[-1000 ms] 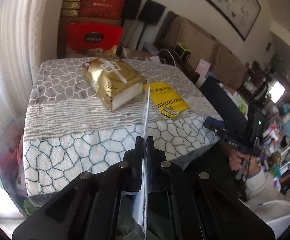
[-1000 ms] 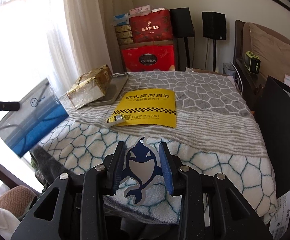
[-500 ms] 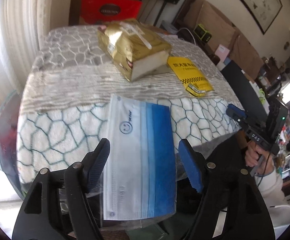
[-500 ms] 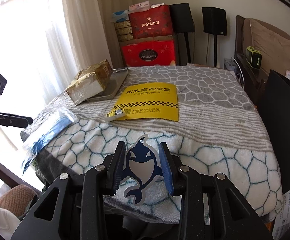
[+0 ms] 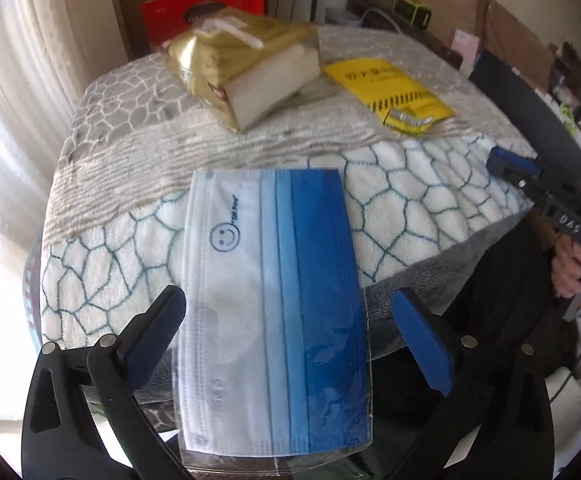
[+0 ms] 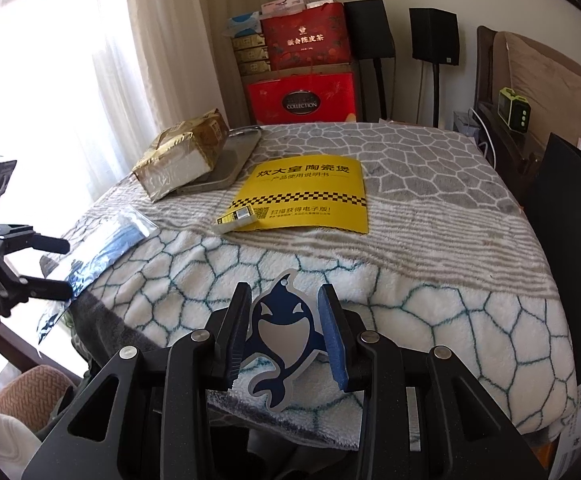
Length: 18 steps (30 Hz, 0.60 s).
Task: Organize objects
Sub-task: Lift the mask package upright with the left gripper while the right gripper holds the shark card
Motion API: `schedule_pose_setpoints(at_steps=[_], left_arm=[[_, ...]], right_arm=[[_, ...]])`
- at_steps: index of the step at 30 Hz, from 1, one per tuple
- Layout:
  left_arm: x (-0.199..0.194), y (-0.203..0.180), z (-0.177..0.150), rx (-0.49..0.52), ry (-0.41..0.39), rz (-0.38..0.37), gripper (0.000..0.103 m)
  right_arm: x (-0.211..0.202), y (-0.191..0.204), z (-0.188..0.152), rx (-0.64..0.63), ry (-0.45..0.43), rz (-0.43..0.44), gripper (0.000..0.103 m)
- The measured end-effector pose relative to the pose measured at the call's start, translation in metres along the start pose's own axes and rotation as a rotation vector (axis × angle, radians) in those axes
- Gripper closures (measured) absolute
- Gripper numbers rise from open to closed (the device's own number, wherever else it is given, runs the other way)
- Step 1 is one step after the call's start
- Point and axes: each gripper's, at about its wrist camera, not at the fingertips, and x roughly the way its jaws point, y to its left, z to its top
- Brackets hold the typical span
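My left claw (image 5: pixel 290 336) has just been opening, its jaws wide of the bagged face mask (image 5: pixel 274 312) between them; I'd lift straight off. The right claw (image 6: pixel 286 336) grips the whale tag (image 6: pixel 284 336).

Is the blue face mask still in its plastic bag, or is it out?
In. The face mask lies flat inside a clear bag whose shiny edge sticks out past it. The left gripper has just opened; its fingers don't touch the bag.

Blanket (image 5: pixel 402 216): thick fleecy cloth, matt, deep pile. Mask packet (image 5: pixel 274 320): glossy clear plastic film over pleated non-woven fabric. Tissue pack (image 5: pixel 238 60): shiny gold plastic wrap. Booklet (image 6: pixel 302 196): smooth yellow paper. Tray (image 6: pixel 230 160): dull grey, looked like metal.
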Motion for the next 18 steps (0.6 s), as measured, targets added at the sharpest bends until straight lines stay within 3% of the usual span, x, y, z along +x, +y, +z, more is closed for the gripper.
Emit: schedule_pose_setpoints(at_steps=[7,14,18], left_arm=[[0.008,0.002,0.0,-0.039,0.01,0.044,0.0],[0.006,0.01,-0.006,-0.043,-0.033,0.028,0.0],[0.007,0.01,-0.001,-0.058,-0.008,0.031,0.001]], right_arm=[[0.0,0.001,0.0,0.001,0.0,0.004,0.068],[0.006,0.002,-0.001,0.004,0.009,0.004,0.068],[0.004,0.005,0.001,-0.005,0.005,-0.011,0.068]])
